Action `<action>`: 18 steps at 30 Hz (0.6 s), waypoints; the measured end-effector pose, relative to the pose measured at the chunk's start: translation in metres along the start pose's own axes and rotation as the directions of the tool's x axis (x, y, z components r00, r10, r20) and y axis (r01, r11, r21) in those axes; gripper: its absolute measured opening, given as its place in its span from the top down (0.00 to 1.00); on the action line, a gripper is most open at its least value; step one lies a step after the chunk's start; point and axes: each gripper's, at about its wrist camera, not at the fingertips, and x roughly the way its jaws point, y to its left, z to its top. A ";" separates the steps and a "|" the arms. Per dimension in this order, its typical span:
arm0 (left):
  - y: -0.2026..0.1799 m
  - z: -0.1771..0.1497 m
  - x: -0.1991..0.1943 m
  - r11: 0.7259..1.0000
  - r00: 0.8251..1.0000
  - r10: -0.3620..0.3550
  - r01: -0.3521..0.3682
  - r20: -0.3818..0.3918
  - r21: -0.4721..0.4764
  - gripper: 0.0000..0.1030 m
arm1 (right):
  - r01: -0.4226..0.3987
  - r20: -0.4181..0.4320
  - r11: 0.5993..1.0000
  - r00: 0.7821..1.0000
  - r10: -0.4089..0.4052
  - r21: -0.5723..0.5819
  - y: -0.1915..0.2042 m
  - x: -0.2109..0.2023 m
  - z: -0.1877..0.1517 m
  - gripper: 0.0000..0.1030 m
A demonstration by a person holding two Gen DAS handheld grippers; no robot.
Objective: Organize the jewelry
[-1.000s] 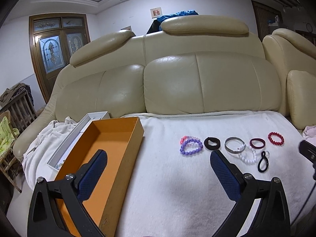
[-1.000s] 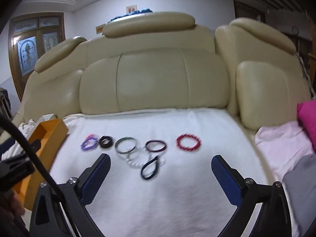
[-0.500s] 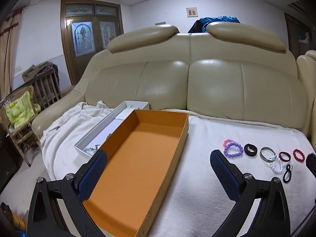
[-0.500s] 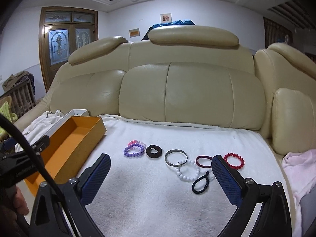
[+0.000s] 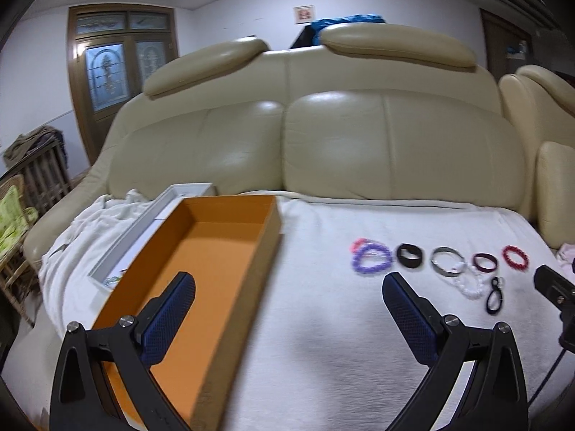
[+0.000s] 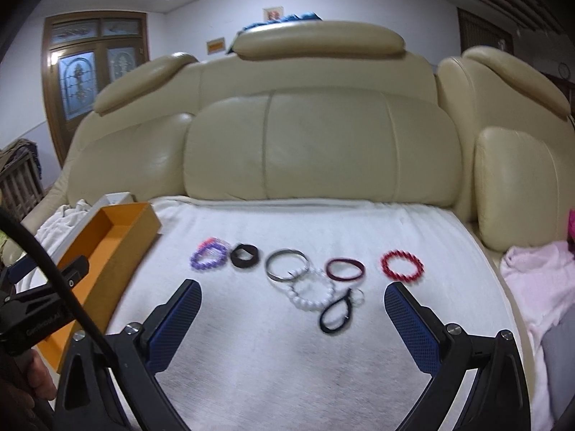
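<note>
Several bracelets and hair ties lie in a row on a white towel (image 6: 273, 359): a purple bead bracelet (image 6: 209, 258), a black scrunchie (image 6: 244, 256), a silver bangle (image 6: 286, 269), a white bead bracelet (image 6: 312, 293), a maroon band (image 6: 345, 269), a red bead bracelet (image 6: 401, 265) and a black loop (image 6: 336, 311). An empty orange box (image 5: 205, 269) sits to their left. My left gripper (image 5: 287, 298) is open over the box's right wall. My right gripper (image 6: 291, 305) is open just in front of the jewelry. Both are empty.
A white tray (image 5: 143, 233) lies left of the orange box. The cream leather sofa back (image 6: 316, 143) rises behind the towel. Pink cloth (image 6: 535, 280) lies at the right. The left gripper also shows in the right wrist view (image 6: 43, 309).
The left view has swung back right, bringing the jewelry closer to centre. The right gripper has moved nearer the jewelry, which now sits between its fingers. Both stay open.
</note>
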 end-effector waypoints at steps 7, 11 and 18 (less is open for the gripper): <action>-0.015 -0.001 0.004 1.000 1.000 -0.026 0.027 -0.007 0.010 0.00 | 0.040 -0.020 0.998 0.999 -0.039 0.052 -0.027 -0.001 0.000 0.00; -0.021 0.000 0.007 1.000 1.000 -0.021 0.021 -0.004 0.021 0.00 | 0.047 -0.030 0.996 0.999 -0.045 0.070 -0.035 0.000 0.001 0.00; -0.026 0.003 0.015 0.999 0.999 -0.032 0.033 -0.018 0.025 0.00 | 0.051 -0.030 0.996 0.998 -0.049 0.067 -0.038 0.001 0.003 0.00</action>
